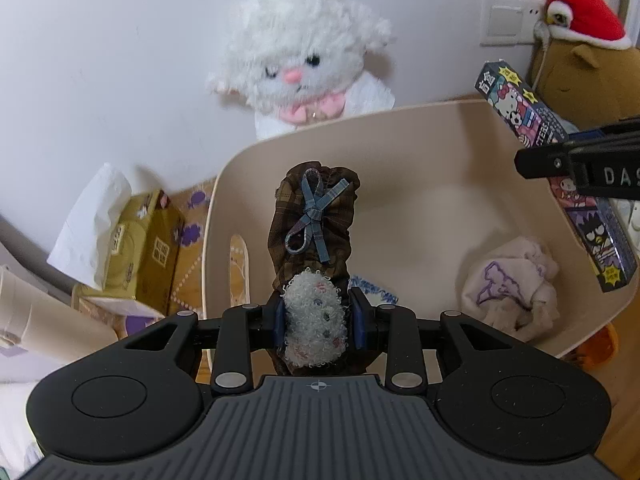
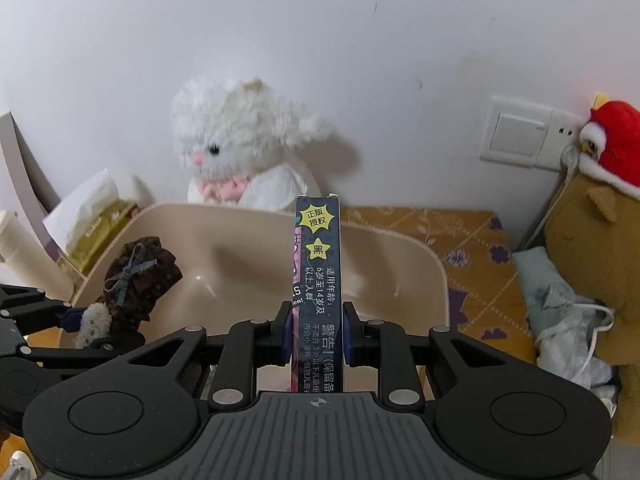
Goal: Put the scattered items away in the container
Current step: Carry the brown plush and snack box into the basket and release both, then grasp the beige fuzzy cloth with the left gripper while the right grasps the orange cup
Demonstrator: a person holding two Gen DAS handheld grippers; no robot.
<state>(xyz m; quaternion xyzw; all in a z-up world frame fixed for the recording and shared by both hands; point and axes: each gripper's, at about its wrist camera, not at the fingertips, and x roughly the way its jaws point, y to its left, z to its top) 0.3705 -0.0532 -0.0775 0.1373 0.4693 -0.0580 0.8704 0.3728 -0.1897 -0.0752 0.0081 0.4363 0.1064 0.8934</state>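
My left gripper [image 1: 319, 320] is shut on a brown plaid glove [image 1: 316, 224] with a blue bow and white fleece cuff, held over the beige bin [image 1: 408, 128]. The glove also shows in the right wrist view [image 2: 136, 276], with the left gripper [image 2: 76, 320] at the bin's left rim. My right gripper [image 2: 316, 332] is shut on a tall dark cartoon box [image 2: 318, 280], upright above the bin [image 2: 400, 256]. In the left wrist view the box [image 1: 560, 184] hangs over the bin's right rim. A white crumpled cloth [image 1: 516, 288] lies inside the bin.
A white plush animal [image 1: 304, 60] sits behind the bin against the wall. A tissue box [image 1: 140, 248] stands left of the bin. A brown plush with a red hat [image 2: 600, 216] and a pale cloth with a cable [image 2: 560, 312] lie at the right on a yellow mat [image 2: 460, 240].
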